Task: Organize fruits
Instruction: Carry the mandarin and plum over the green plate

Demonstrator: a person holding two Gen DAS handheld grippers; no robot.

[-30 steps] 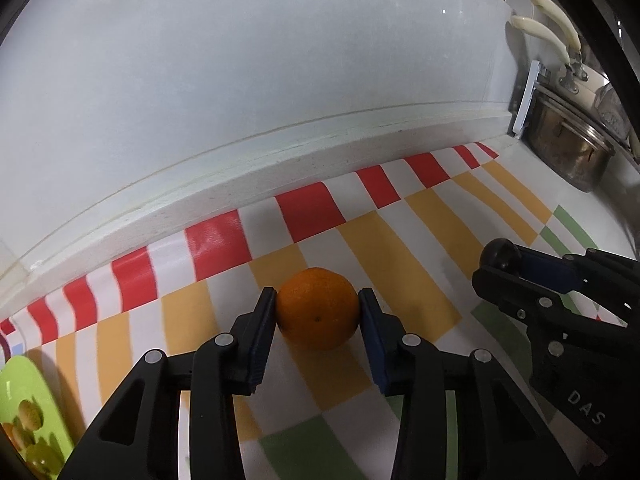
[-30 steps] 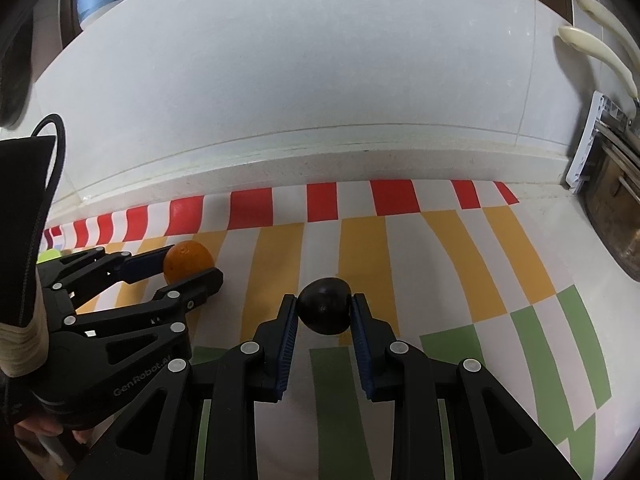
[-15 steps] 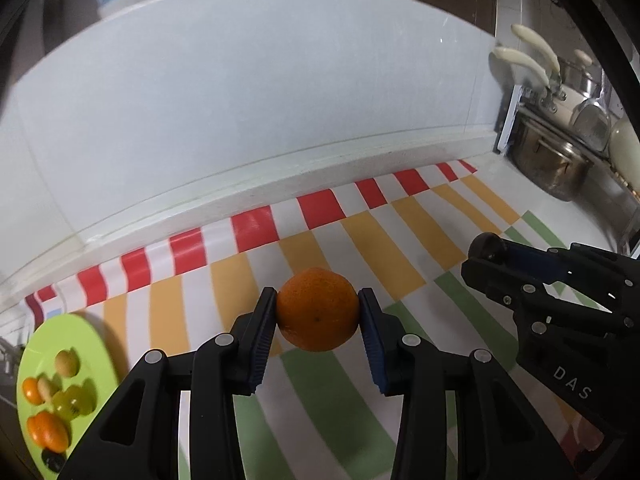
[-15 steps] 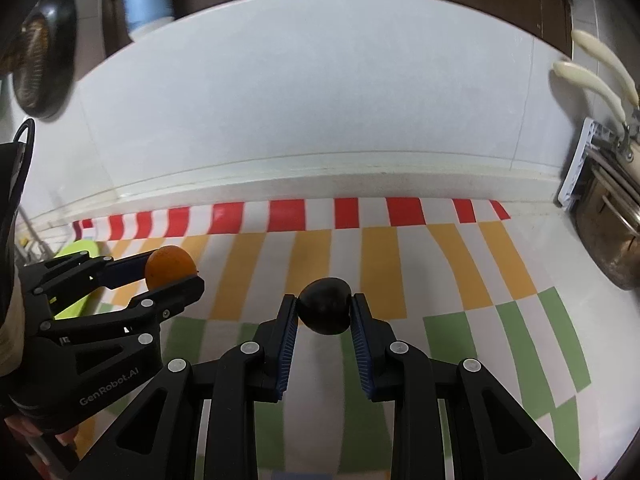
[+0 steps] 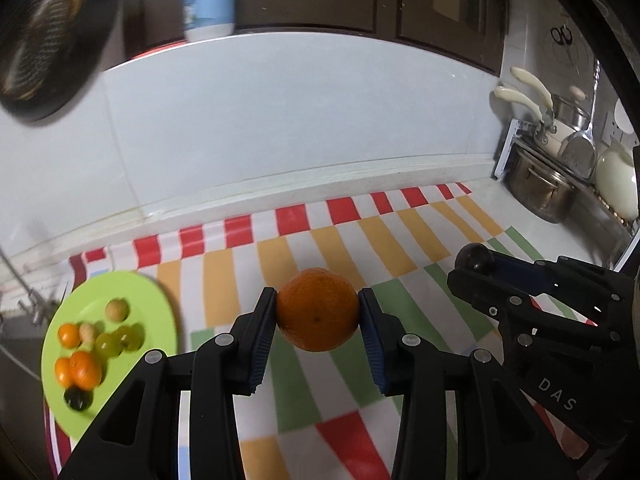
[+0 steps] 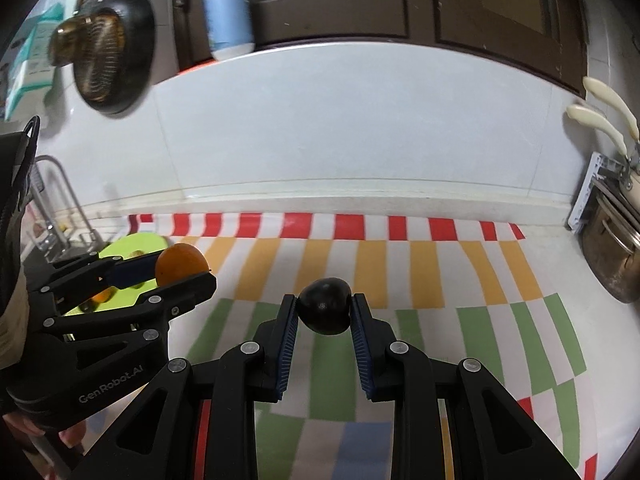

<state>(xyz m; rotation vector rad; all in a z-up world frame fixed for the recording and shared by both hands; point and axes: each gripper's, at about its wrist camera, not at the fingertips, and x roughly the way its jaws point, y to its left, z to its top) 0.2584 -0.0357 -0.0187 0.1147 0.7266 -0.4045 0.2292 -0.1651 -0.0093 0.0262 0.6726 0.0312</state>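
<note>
The left gripper clamps a round orange tangerine; the right gripper clamps a dark, possibly plum-like fruit. Both fruits should be lowered gently onto the round lime-green plate.

A white counter carries a striped cloth and a green plate.

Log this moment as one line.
left gripper: shut on orange | right gripper: shut on dark fruit | green plate: holds fruit
</note>
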